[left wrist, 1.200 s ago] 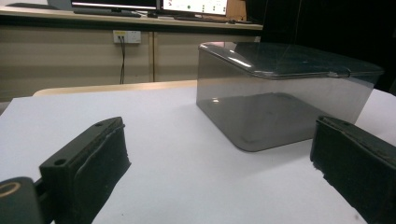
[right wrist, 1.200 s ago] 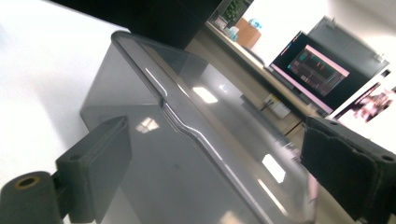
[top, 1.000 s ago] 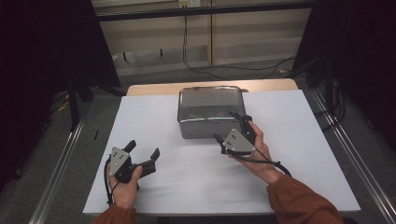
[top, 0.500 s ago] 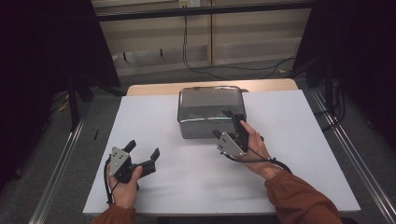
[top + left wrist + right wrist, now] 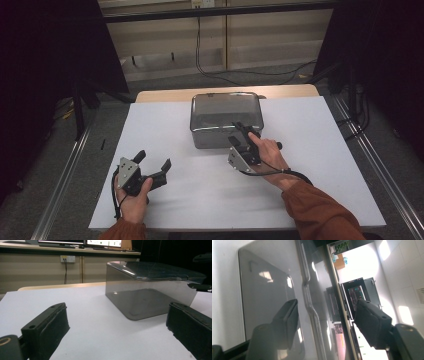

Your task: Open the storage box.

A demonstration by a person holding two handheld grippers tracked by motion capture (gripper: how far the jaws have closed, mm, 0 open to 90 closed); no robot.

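Observation:
A shiny metal box (image 5: 225, 112) with a flat lid stands at the back middle of the white table (image 5: 310, 165). My right gripper (image 5: 236, 133) is rolled on its side at the box's front right edge. In the right gripper view the lid's rim (image 5: 308, 297) runs between the jaws of the right gripper (image 5: 327, 315), one over the front wall, one over the lid top. They have just been closing, with gaps still on both sides. My left gripper (image 5: 154, 160) rests open at the front left, and the left gripper view shows the left gripper (image 5: 117, 322) facing the box (image 5: 150, 290).
Metal rails (image 5: 60, 185) run along both sides of the table. Cables (image 5: 220, 75) lie on the floor behind it. White tabletop stretches between the two hands and to the right of the box.
The right gripper has shifted slightly left along the box's front edge and its jaws have narrowed around the lid rim. The left hand has stayed put.

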